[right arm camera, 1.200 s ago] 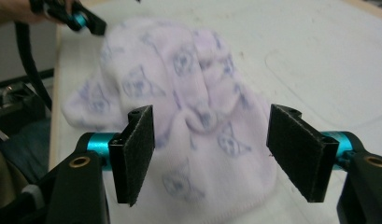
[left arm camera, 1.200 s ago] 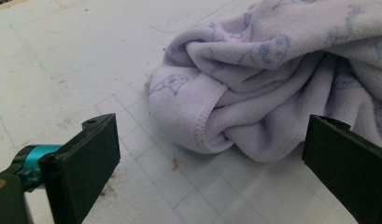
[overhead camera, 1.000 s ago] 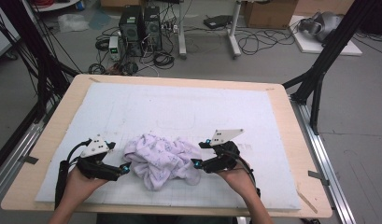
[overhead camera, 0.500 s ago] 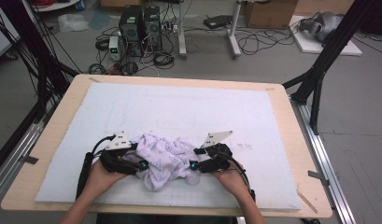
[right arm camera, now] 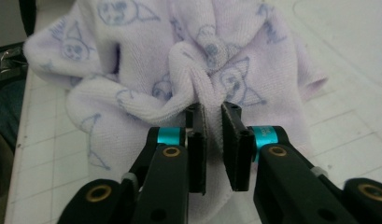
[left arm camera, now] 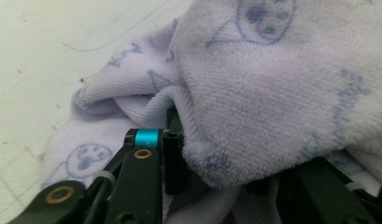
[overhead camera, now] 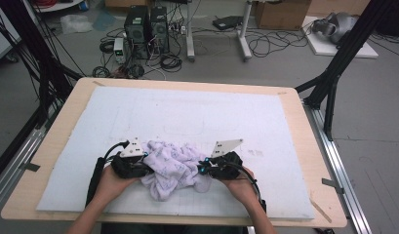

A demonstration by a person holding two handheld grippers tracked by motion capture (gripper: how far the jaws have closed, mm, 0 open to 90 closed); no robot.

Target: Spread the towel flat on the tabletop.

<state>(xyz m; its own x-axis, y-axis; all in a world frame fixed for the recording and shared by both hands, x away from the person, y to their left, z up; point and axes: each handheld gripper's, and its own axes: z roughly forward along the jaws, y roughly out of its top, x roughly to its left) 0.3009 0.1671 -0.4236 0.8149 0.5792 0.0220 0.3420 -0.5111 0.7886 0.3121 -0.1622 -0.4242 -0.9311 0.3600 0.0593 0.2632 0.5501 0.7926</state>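
Note:
A crumpled lilac towel (overhead camera: 173,165) printed with small blue figures lies near the front middle of the white mat (overhead camera: 197,112). My left gripper (overhead camera: 144,168) presses into the towel's left side. In the left gripper view its jaws stand wide apart (left arm camera: 226,163), a thick fold of the towel (left arm camera: 272,93) bulges between them and covers the right jaw. My right gripper (overhead camera: 203,170) meets the towel's right side. In the right gripper view its jaws (right arm camera: 212,112) are drawn close on a raised ridge of the towel (right arm camera: 132,70) at their tips.
The mat covers most of a wooden table (overhead camera: 55,141), with bare mat behind and to both sides of the towel. The person's hands come in over the front edge. Beyond the table, computer cases (overhead camera: 146,24), cables and black frame legs (overhead camera: 333,73) stand on the floor.
Both grippers have closed in on the towel from its two sides, the left one moving right the most. The towel is bunched tighter between them.

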